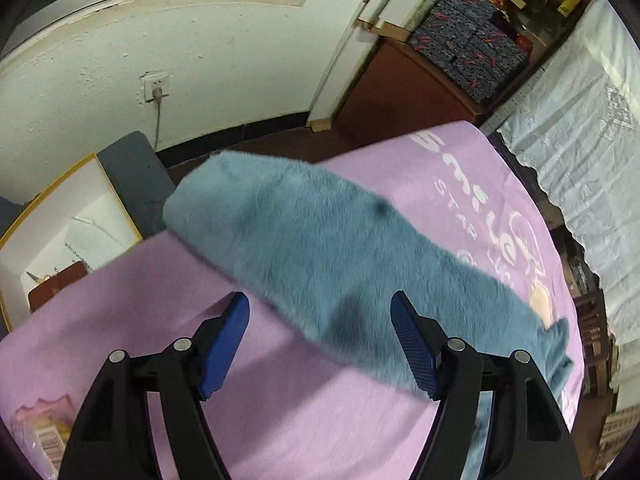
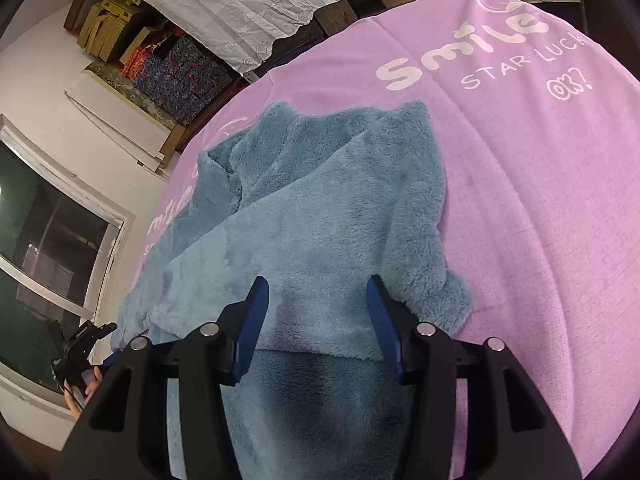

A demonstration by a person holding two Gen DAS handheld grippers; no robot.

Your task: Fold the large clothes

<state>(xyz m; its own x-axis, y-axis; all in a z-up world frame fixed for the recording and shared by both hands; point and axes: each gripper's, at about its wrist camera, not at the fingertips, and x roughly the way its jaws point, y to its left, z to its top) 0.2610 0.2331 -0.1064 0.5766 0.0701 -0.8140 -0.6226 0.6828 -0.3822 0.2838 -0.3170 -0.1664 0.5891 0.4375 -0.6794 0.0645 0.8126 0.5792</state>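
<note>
A fluffy blue garment (image 2: 320,208) lies on a pink printed cloth (image 2: 540,200) that covers the table. In the right wrist view its collar points away and one sleeve is folded across the body. My right gripper (image 2: 318,308) hovers open just above the near part of the garment, with nothing between its blue pads. In the left wrist view the blue garment (image 1: 320,240) runs diagonally as a long fuzzy band. My left gripper (image 1: 320,320) is open over its near edge and holds nothing. The other gripper (image 2: 80,344) and a hand show at the left edge of the right wrist view.
A white wall with a socket (image 1: 156,88) and a window stands past the table's far edge. Stacked patterned boxes (image 1: 472,40) sit on a brown cabinet. A white lace cloth (image 1: 580,140) hangs on the right. A framed picture (image 1: 60,232) leans to the left.
</note>
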